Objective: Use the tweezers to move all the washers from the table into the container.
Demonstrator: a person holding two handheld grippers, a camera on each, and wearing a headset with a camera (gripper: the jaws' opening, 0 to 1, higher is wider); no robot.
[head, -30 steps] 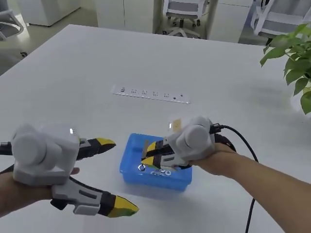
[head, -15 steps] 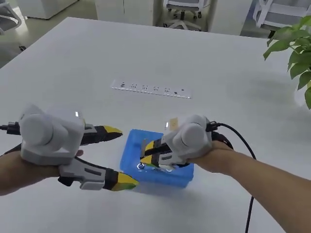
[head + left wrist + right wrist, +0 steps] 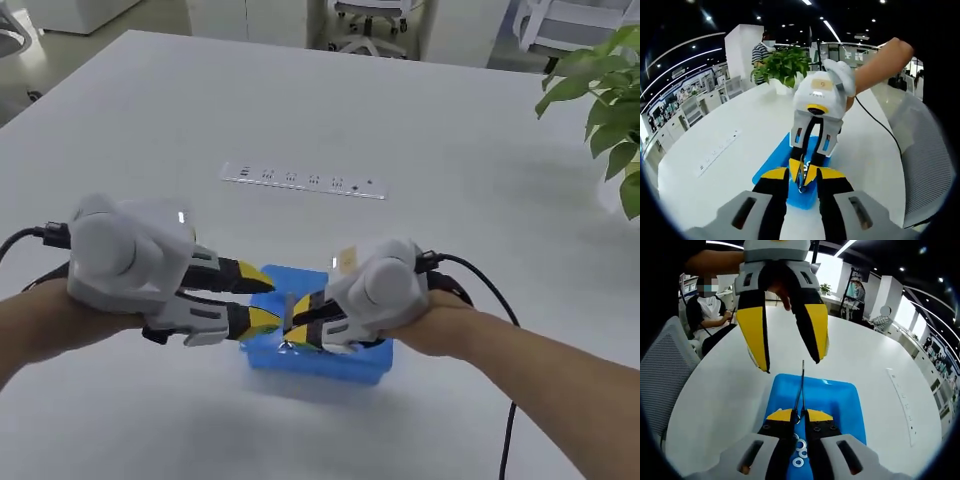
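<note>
A blue container (image 3: 350, 362) sits on the white table (image 3: 420, 150). Over it my right gripper (image 3: 297, 325) points left, shut on thin metal tweezers (image 3: 801, 385) that stick out above the container (image 3: 840, 400). Several washers (image 3: 800, 450) lie inside the container, under my right jaws. My left gripper (image 3: 268, 302) faces it from the left, open, its yellow tips spread on either side of the tweezers' end. In the right gripper view the left gripper (image 3: 790, 362) hangs down from the top. In the left gripper view the right gripper (image 3: 802, 170) sits between my left jaws.
A white power strip (image 3: 303, 182) lies flat beyond the container. A potted plant (image 3: 600, 110) stands at the table's right edge. Office chairs (image 3: 370, 20) line the far side. A black cable (image 3: 500, 300) trails from the right gripper across the table.
My left gripper has moved right and up toward the container, so its open jaws now flank the right gripper's tips. The right gripper has stayed over the container with the tweezers.
</note>
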